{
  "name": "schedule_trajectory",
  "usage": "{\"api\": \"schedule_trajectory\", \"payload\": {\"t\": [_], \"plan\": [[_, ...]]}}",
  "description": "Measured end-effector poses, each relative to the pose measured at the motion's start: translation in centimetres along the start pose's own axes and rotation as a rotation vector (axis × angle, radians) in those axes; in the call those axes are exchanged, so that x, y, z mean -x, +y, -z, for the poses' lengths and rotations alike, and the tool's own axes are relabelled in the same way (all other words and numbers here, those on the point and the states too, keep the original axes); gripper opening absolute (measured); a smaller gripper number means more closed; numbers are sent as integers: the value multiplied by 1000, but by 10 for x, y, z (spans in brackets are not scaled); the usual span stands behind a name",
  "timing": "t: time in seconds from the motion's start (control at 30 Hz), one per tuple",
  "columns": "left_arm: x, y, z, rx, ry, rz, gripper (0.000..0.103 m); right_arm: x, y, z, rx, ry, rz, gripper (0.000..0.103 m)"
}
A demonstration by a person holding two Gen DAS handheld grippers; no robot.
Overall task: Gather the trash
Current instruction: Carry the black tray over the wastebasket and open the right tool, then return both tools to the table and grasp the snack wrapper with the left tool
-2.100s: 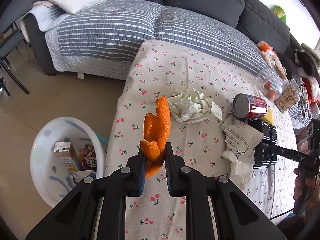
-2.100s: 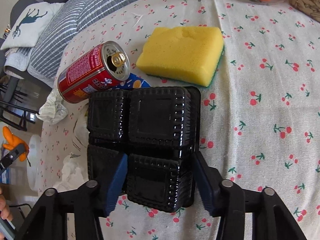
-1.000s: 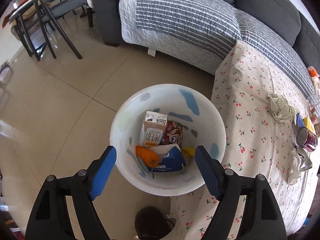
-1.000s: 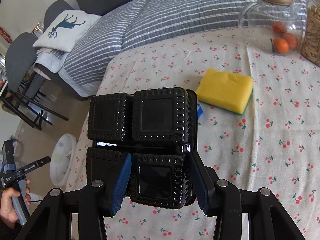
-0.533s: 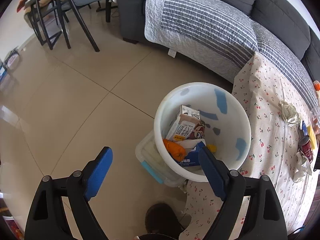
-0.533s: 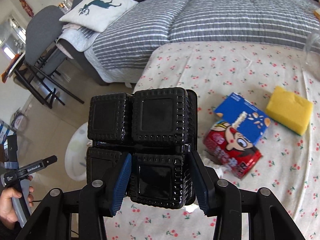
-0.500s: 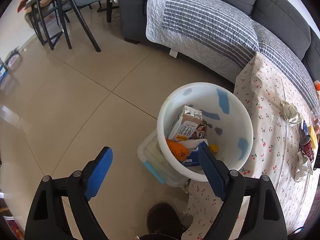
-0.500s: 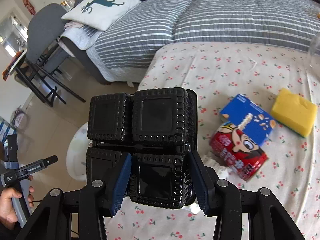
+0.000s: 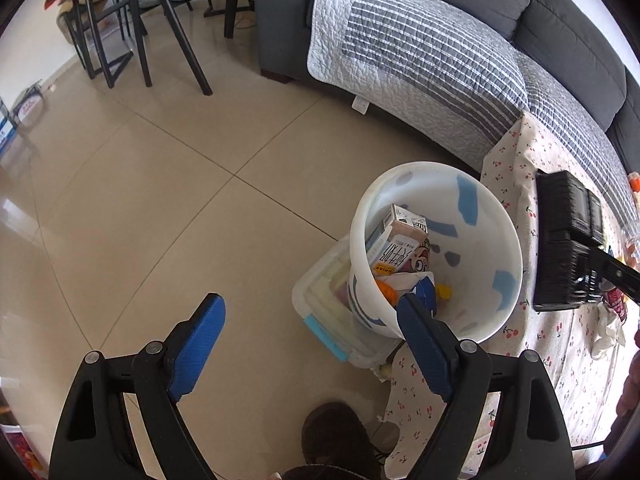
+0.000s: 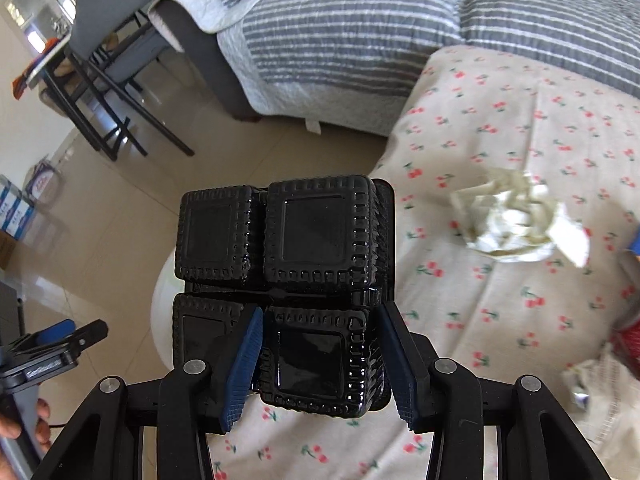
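My left gripper (image 9: 310, 310) is open and empty, held over the floor just left of the white trash bucket (image 9: 472, 178). The bucket holds a drink carton (image 9: 394, 250), orange peel (image 9: 387, 291) and other wrappers. My right gripper (image 10: 320, 350) is shut on a black plastic tray (image 10: 312, 236) with four square cells, held in the air at the table's left edge; the tray also shows in the left wrist view (image 9: 564, 240). The bucket's rim (image 10: 162, 292) shows partly behind the tray. A crumpled white paper (image 10: 516, 220) lies on the cherry tablecloth (image 10: 500, 140).
A clear storage box (image 9: 332, 312) sits under the bucket. A grey sofa with a striped cover (image 9: 420, 44) stands behind the table. Black chairs (image 9: 132, 12) stand far left. A shoe (image 9: 336, 436) is on the floor below. A red can (image 10: 630, 346) lies at the right edge.
My left gripper dropped the orange peel into the bucket, opened and drew back left. My right gripper lifted the black tray off the table and carried it left toward the bucket.
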State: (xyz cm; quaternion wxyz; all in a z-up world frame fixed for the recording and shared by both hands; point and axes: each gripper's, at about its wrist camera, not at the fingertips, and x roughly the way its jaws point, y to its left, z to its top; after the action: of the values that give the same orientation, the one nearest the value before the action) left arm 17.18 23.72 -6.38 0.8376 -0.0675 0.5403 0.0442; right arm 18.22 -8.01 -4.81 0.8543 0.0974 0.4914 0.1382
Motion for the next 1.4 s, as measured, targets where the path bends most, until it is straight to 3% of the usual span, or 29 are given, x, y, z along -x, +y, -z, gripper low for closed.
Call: {"api": "schedule_trajectory", "payload": {"t": [0.27, 0.37, 0.4, 0.43, 0.67, 1.07, 1.4], "plan": [[1, -2, 0, -7, -1, 4, 90, -34, 34, -8, 17, 34, -6, 53], [3, -2, 1, -6, -6, 7, 90, -39, 39, -9, 11, 46, -74, 61], [4, -3, 1, -7, -7, 8, 90, -39, 38, -10, 3, 46, -87, 70], [4, -3, 2, -9, -8, 8, 90, -37, 38, -10, 1, 40, -92, 71], [6, -17, 4, -47, -9, -1, 90, -15, 31, 1, 44, 19, -49, 72], [16, -82, 12, -184, -15, 26, 90, 54, -38, 34, 50, -23, 88, 81], [27, -172, 26, -333, -13, 68, 90, 110, -121, 64, -35, -57, 211, 86]]}}
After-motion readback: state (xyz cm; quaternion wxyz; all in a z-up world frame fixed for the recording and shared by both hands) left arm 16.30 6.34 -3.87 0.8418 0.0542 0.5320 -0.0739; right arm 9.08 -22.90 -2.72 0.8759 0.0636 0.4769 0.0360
